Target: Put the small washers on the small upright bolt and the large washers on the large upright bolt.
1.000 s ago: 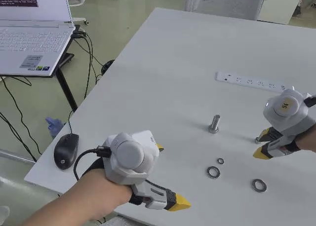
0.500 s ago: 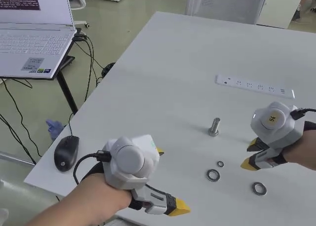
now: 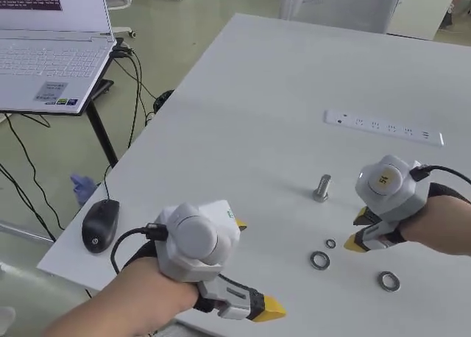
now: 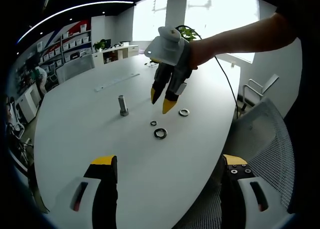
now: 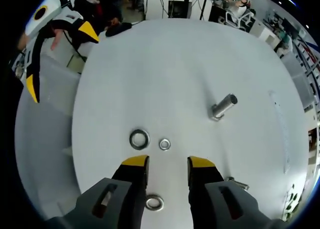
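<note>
Right gripper hovers low over the white table, its two yellow-tipped jaws parted with nothing between them. In the right gripper view, one large washer lies closest, flat on the table in the gap behind the jaw tips. Just ahead of the tips lies the small washer, almost in line with the gap. Just beside it, to the left in that view, lies a second large washer. That makes three washers, two large and one small, all flat on the table and apart from one another. The small upright bolt stands just beside the outer face of the right-hand jaw in that view. Farther ahead and off to the right stands the large upright bolt, apart from every washer, so there are two bolts. Beyond it a white power strip lies across the table. The left gripper is held at the table's near edge, well apart from the washers, its jaws spread wide and empty. Off the table's left side sit a black mouse and an open laptop.
</note>
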Demonstrator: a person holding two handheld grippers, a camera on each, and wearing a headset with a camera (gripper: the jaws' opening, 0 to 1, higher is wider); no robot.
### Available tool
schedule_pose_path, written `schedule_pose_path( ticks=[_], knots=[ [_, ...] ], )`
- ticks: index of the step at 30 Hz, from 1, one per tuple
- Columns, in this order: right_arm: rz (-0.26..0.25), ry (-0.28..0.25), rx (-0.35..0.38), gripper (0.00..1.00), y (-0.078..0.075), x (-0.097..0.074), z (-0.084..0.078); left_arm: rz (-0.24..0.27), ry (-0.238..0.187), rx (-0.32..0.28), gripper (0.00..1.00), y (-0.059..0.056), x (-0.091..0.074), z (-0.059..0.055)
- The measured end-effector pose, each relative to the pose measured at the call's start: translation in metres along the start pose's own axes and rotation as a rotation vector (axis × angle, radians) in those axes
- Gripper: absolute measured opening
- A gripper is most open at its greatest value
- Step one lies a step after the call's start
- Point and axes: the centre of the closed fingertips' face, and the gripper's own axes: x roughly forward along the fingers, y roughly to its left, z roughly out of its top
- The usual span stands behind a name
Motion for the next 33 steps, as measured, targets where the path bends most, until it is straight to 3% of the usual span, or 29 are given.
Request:
schedule_pose_path(
  ticks=[14,33],
  knots=[
    [0.01,0.011,-0.01,0.32,-0.007,0.034,0.002,-0.004,-0.005,0.003,0.85,0.002,0.001,0.001],
    [0.003,0.018,-0.019,0.31,-0.007,0.047,-0.002,-0.002,-0.002,-0.009,0.85,0.004,0.002,-0.002]
  ],
)
